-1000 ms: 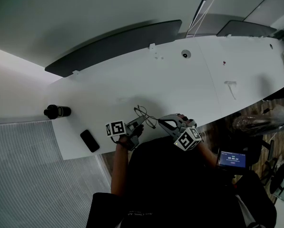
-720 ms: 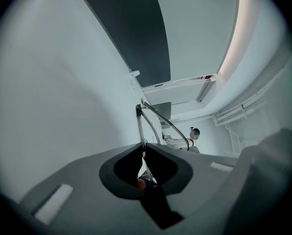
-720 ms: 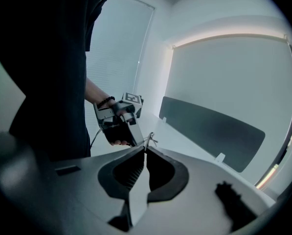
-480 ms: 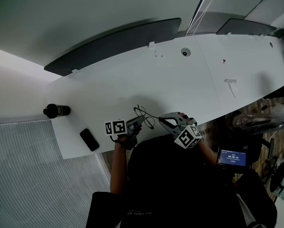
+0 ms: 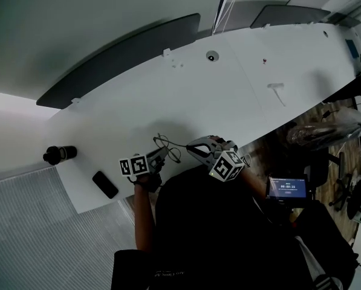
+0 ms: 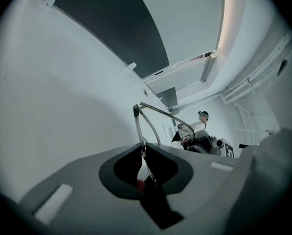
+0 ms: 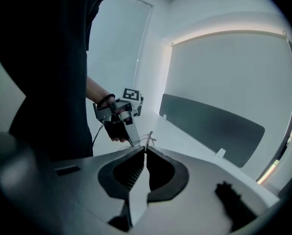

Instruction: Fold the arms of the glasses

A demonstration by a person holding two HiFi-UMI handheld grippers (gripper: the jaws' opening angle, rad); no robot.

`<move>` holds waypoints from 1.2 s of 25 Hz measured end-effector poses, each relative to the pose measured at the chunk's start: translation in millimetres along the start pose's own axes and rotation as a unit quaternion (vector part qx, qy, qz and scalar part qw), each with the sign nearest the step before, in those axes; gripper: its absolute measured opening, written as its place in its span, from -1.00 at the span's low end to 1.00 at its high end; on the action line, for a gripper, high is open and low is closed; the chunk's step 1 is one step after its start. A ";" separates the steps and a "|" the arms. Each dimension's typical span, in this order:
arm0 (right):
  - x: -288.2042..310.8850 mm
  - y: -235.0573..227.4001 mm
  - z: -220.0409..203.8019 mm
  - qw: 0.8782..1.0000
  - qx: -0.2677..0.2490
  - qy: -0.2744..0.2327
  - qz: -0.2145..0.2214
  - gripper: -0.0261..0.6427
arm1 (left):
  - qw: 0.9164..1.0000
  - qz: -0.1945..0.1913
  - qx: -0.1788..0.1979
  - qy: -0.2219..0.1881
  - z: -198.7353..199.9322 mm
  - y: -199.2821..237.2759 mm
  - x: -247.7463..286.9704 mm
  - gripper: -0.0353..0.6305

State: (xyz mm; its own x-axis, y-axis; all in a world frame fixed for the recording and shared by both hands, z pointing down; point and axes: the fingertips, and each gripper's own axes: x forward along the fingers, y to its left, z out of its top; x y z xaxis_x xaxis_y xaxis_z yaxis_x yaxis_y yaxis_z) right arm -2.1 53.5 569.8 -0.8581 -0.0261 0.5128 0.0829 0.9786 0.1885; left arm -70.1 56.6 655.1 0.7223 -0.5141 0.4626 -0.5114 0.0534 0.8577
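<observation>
glasses (image 5: 166, 147) sit at the near edge of the table (image 5: 228, 95), spanned between both grippers, likely so one steadies the frame while the other swings an arm in. left gripper (image 5: 158, 156) is clamped on the thin wire frame; right gripper (image 5: 191, 147) is almost closed, seemingly pinching an arm's tip. the head view shows both grips too small to read; the left gripper view shows the wire passing between its jaws. left along the edge lies a phone (image 5: 105, 184), with a bottle (image 5: 59, 154) beyond it
</observation>
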 end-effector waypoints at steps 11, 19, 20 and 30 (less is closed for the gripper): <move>-2.3 -1.9 -6.3 1.000 0.006 0.002 -0.008 -0.86 | 0.996 0.048 0.062 0.039 -7.9 7.0 2.0 -0.77; -3.2 -3.1 -13.1 1.000 0.011 0.003 -0.015 -0.86 | 0.981 0.117 0.133 0.080 -11.6 19.3 -2.0 -0.77; -3.4 -3.5 -13.8 1.000 0.011 0.003 -0.016 -0.86 | 0.977 0.129 0.146 0.090 -12.8 20.6 -3.0 -0.76; -9.8 -15.6 -15.8 0.999 0.021 0.011 -0.022 -0.86 | 0.942 0.178 0.224 0.174 -31.7 26.6 -6.1 -0.76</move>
State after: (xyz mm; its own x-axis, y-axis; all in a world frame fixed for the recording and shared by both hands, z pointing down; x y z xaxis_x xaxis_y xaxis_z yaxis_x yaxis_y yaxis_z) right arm 13.0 35.3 575.1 -0.8493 -0.0742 0.5226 0.0225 0.9841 0.1763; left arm -73.3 88.3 682.2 0.5371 -0.2156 0.8155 -0.8389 -0.2382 0.4895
